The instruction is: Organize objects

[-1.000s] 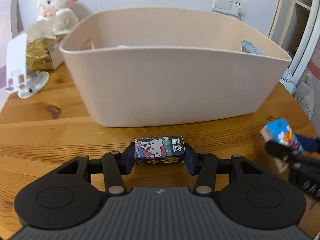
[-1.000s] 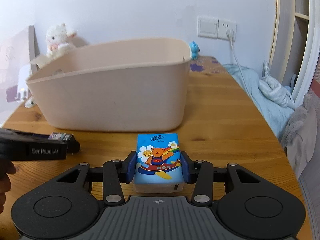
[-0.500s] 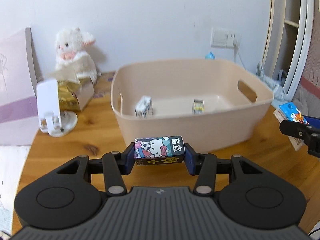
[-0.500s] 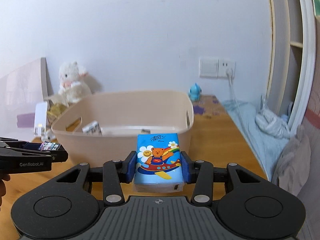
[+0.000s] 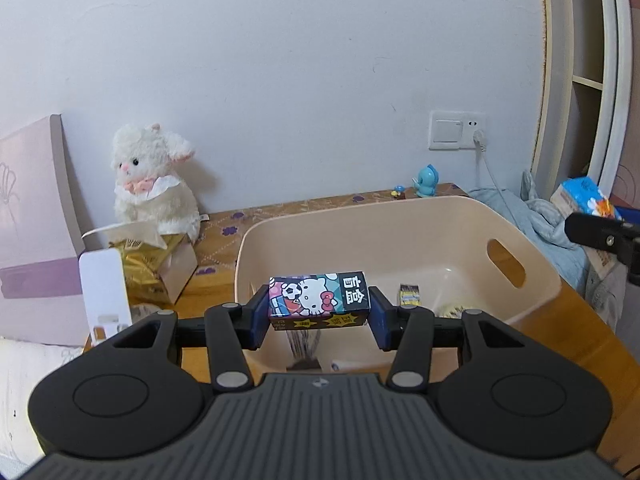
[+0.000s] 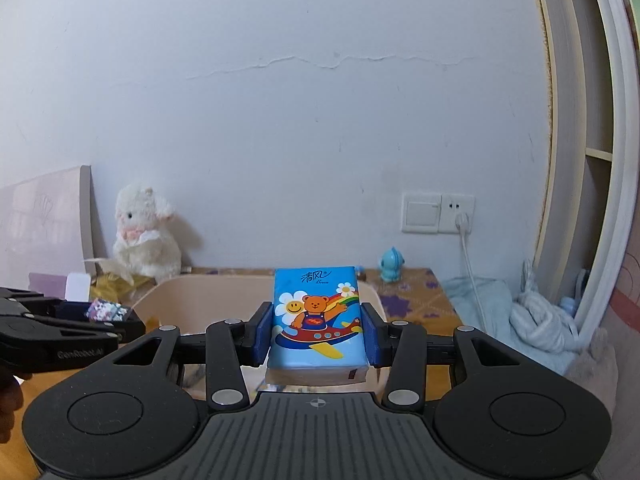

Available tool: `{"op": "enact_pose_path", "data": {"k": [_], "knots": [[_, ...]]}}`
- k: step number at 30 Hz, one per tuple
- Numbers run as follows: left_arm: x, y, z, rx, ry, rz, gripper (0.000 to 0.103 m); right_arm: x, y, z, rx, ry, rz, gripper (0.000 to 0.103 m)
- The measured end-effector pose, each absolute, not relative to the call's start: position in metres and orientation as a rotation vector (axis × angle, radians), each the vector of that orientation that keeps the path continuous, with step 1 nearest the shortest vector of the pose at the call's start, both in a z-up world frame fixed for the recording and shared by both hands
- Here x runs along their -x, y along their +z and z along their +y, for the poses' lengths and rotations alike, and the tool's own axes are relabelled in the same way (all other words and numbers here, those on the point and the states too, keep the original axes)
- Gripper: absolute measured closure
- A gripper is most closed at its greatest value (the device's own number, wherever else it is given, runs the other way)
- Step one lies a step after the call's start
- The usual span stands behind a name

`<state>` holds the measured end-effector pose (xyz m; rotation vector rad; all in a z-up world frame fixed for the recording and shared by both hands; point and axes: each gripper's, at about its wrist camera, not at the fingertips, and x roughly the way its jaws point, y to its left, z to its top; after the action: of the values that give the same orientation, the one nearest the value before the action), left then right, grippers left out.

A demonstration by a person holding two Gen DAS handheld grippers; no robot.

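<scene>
My left gripper (image 5: 318,316) is shut on a small Hello Kitty box (image 5: 319,298) and holds it in the air above the near rim of the beige plastic bin (image 5: 440,220). My right gripper (image 6: 318,334) is shut on a blue tissue pack (image 6: 316,312) with a cartoon bear, raised above the bin (image 6: 208,292). The pack also shows at the right edge of the left wrist view (image 5: 582,196). The left gripper with its box shows at the left of the right wrist view (image 6: 108,310). A small box (image 5: 409,295) and other small items lie inside the bin.
A white plush toy (image 5: 150,184) sits at the back left by the wall. A gold tissue box (image 5: 154,268) and a white stand (image 5: 105,288) are left of the bin. A blue figurine (image 5: 427,180) stands behind it. Bedding (image 6: 520,320) lies to the right.
Both grippers have risen from table level beside the bin to well above its rim, each still holding its item. The bin's inside has come into view.
</scene>
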<state>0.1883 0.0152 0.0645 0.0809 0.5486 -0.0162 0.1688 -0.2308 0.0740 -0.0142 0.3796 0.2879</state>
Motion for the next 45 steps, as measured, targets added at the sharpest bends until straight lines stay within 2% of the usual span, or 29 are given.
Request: {"op": "enact_pose_path", "data": {"k": [12, 21, 26, 27, 29, 30, 32, 33, 36, 40, 45], "knots": [[-0.263, 0.038, -0.002, -0.124, -0.018, 0.68, 0.051, -0.236, 0.043, -0.2, 0.021, 0.308, 0.518, 0.061], [-0.295, 0.003, -0.01, -0.152, -0.007, 0.838, 0.051, -0.271, 0.003, -0.186, 0.077, 0.308, 0.685, 0.061], [-0.298, 0.001, -0.009, -0.149, -0.023, 0.873, 0.05, -0.277, -0.007, -0.185, 0.099, 0.317, 0.753, 0.059], [-0.297, 0.002, -0.008, -0.143, -0.023, 0.878, 0.05, -0.277, -0.006, -0.184, 0.104, 0.315, 0.755, 0.051], [-0.296, 0.003, -0.007, -0.137, -0.022, 0.872, 0.045, -0.273, -0.001, -0.184, 0.101, 0.313, 0.736, 0.047], [-0.295, 0.005, -0.007, -0.135, -0.018, 0.865, 0.043, -0.27, 0.002, -0.184, 0.095, 0.312, 0.723, 0.041], [-0.292, 0.009, -0.006, -0.129, -0.012, 0.851, 0.031, -0.265, 0.009, -0.186, 0.084, 0.308, 0.7, 0.034], [-0.289, 0.012, -0.005, -0.121, -0.01, 0.841, 0.03, -0.262, 0.012, -0.187, 0.081, 0.306, 0.69, 0.026], [-0.281, 0.022, -0.003, -0.113, 0.0, 0.817, 0.027, -0.255, 0.02, -0.191, 0.082, 0.288, 0.666, 0.014], [-0.265, 0.037, -0.002, -0.115, 0.012, 0.77, 0.02, -0.238, 0.029, -0.199, 0.068, 0.283, 0.641, 0.008], [-0.239, 0.052, -0.002, -0.117, 0.014, 0.73, 0.02, -0.212, 0.04, -0.206, 0.064, 0.278, 0.612, 0.002]]}}
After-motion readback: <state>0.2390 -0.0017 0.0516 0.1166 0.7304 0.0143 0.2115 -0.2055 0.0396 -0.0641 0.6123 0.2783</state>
